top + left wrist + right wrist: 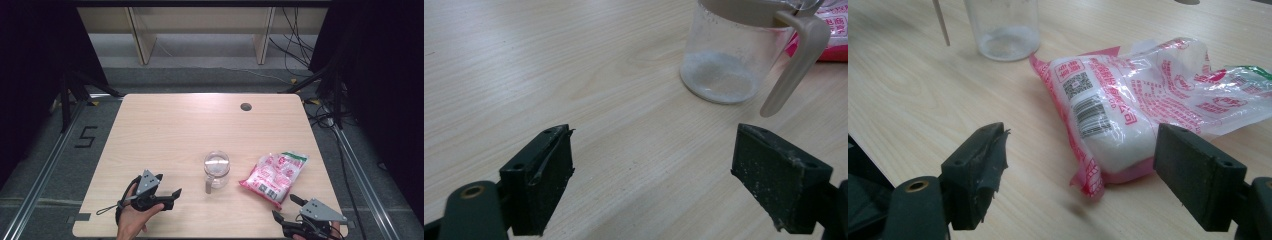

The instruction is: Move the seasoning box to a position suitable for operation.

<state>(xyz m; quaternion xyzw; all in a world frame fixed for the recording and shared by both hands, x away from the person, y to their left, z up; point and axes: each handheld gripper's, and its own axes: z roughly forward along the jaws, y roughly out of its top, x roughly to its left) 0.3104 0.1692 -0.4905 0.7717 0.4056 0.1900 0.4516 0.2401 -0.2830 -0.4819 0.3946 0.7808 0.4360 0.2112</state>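
1. Wood-grain table (pixel 165 135) is set over grey flooring w/ black curtains at both sides; a dark round grommet (pixel 245 106) sits near its far edge.
2. Pink-printed bag (pixel 274 176) of white granules is seen lying flat at front right, apparently not yet opened, untouched.
3. Clear lidded jar (pixel 216 169) w/ handle stands mid-table, just left of the bag; only a thin white layer is seen inside, so filling is judged hardly begun.
4. Left gripper (pixel 172 192) is held low left of the jar, jaws wide apart, nothing between.
5. Right gripper (pixel 283 207) is aimed at the bag's near end, jaws spread, nothing gripped yet.

Matt wood-grain table (pixel 165 130) — clear glossy plastic jug (pixel 216 169), crinkled shiny plastic bag (pixel 274 176).
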